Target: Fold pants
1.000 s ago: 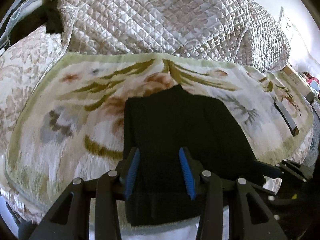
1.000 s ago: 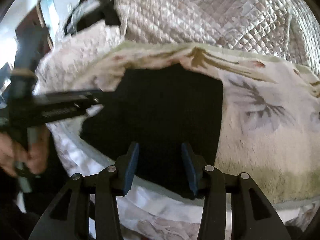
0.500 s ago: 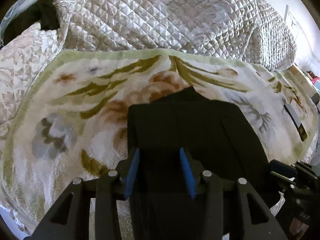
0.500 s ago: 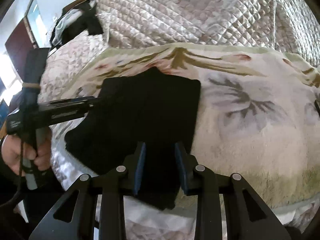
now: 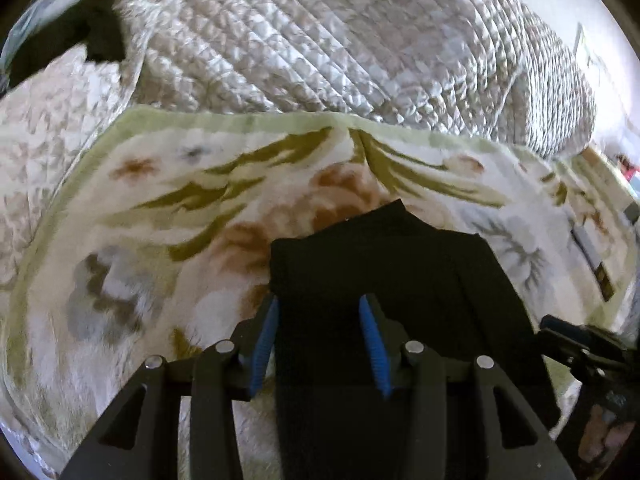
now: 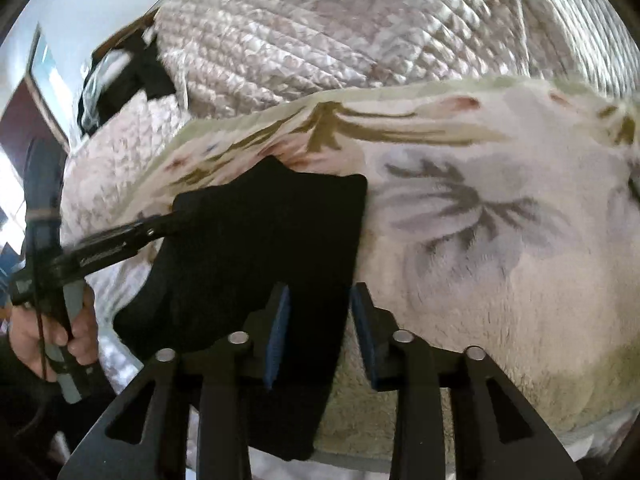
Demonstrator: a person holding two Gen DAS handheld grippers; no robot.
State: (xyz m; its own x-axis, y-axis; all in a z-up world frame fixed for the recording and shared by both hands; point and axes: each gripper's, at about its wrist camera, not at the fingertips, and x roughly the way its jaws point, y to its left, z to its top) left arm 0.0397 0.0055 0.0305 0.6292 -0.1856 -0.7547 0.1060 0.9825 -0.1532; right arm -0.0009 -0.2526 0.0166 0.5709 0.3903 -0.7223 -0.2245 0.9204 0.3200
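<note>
The black pants [image 5: 384, 280] lie folded into a compact dark block on the flowered blanket [image 5: 160, 240] near the bed's front edge, with the quilted cover [image 5: 320, 40] heaped behind. The left gripper [image 5: 320, 340] sits over the pants' left part, its blue fingers spread wide with nothing pinched. The right gripper [image 6: 320, 320] straddles the pants' right edge, fingers parted, and I can't tell whether it grips the cloth.

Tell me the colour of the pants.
Plain black pants, showing best in the right wrist view.
</note>
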